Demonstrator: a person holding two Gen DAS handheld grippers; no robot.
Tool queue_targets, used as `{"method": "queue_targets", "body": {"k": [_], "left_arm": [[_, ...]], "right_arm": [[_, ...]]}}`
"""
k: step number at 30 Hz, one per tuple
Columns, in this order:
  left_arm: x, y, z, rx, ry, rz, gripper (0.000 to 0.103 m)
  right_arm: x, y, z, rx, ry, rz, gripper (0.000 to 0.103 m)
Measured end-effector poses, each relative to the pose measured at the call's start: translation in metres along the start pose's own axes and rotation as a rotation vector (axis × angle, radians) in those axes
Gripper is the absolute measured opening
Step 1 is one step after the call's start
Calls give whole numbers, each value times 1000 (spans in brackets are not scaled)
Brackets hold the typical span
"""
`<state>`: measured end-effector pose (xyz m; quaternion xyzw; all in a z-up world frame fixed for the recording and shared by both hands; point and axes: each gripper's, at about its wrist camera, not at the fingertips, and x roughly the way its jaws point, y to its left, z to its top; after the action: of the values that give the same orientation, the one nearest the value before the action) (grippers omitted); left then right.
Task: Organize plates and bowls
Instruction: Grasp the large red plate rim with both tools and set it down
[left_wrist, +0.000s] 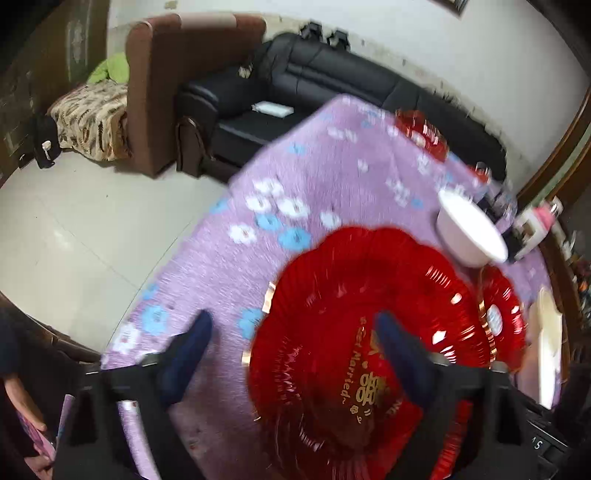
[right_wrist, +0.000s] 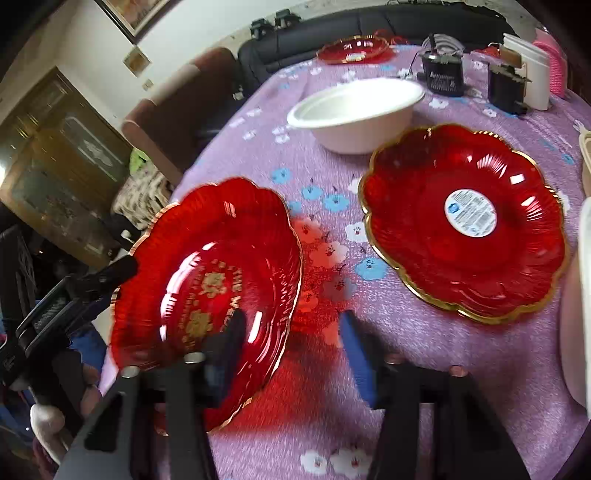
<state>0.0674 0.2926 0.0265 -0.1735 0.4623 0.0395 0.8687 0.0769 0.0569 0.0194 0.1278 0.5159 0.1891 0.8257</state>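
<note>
Left wrist view: blurred; my left gripper (left_wrist: 291, 334) is over the near left rim of a red scalloped plate (left_wrist: 354, 280).
Left jaws: apart, one finger (left_wrist: 186, 354) outside the rim over the cloth, the other finger (left_wrist: 400, 354) over the plate's inside; can't tell if either pad touches.
Plate with lettering: red, gold-edged, gold print in the middle, tilted up off the purple floral tablecloth (left_wrist: 303, 177) in the right wrist view (right_wrist: 207, 280).
Right gripper (right_wrist: 291, 332): near side of the table, at the right rim of that same tilted plate.
Right jaws: apart, left finger (right_wrist: 229, 343) over the plate's inside, right finger (right_wrist: 356, 354) outside over the cloth; rim lies between them, contact unclear.
Second red plate (right_wrist: 461, 280): flat on the cloth to the right, round white sticker (right_wrist: 470, 212) in its middle.
White bowl (right_wrist: 356, 114): upright, farther back, just beyond the second plate.
Third red plate (right_wrist: 354, 50): far edge of the table.
Black boxes (right_wrist: 443, 75): far right, beside a white container (right_wrist: 532, 74).
Black sofa (left_wrist: 332, 81): beyond the table.
</note>
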Motion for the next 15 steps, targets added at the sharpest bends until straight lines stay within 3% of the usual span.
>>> {"method": "queue_targets", "body": {"k": [1,2,4,11,15], "left_arm": [[9,-4,-2,11,37,7,45],[12,-4,-4,14,45,28,32],[9,-1,-6,4,31,51,23],[-50,3,-17,-9,-71,54,21],[-77,12,-23,-26,-96,76,21]], "right_arm": [[4,0,1,5,14,10,23],[8,0,1,11,28,16,17],[5,4,-1,-1,10,-17,15],[-33,28,-10,-109,-70,13,15],[-38,35,-23,-137,-48,49,15]]}}
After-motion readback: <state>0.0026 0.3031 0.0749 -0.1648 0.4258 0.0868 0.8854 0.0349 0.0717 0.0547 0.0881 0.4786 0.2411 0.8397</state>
